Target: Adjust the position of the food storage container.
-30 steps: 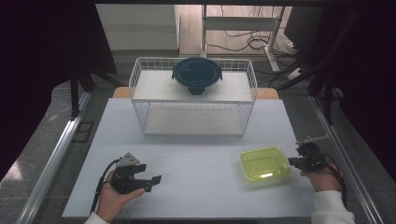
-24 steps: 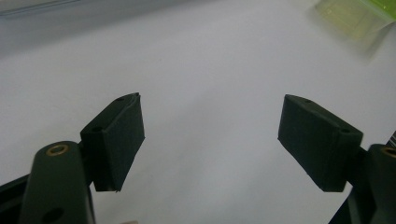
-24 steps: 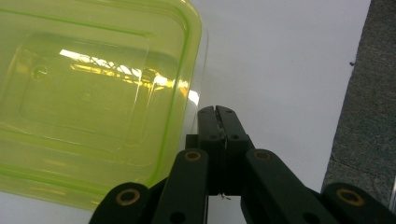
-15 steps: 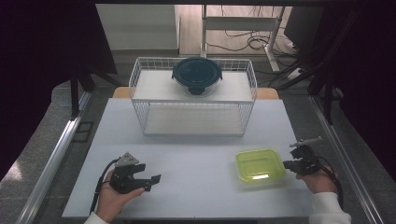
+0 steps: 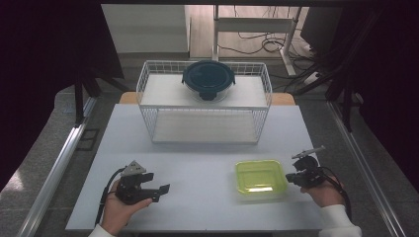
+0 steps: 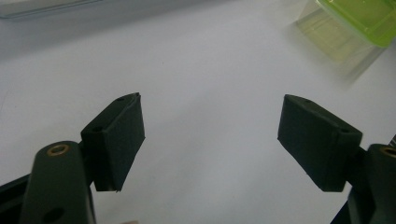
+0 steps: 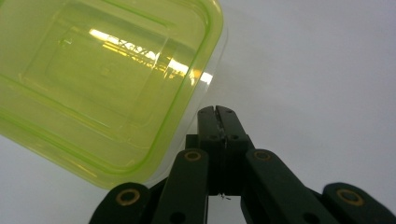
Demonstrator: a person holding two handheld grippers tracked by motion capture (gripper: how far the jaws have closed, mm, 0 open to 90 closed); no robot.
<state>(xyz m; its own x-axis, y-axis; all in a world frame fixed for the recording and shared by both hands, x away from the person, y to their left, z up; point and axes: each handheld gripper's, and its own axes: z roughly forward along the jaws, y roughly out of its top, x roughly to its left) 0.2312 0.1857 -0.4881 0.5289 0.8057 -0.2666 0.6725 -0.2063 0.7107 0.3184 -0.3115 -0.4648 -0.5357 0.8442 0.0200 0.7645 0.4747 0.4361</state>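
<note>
White table (image 5: pixel 197 163) carries a green-lidded box (image 5: pixel 260 178) just left of the right gripper (image 5: pixel 292 177), jaws pressed together at its edge; the left gripper (image 5: pixel 165 189), spread wide, sits well apart.

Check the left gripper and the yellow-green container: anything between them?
Nothing: the high view shows bare table between left gripper and container.

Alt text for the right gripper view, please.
The right gripper, fingers pressed shut with nothing between them, points at the side of a yellow-green lidded plastic container; its clear base shows under the lid. Both sit over a white table.
</note>
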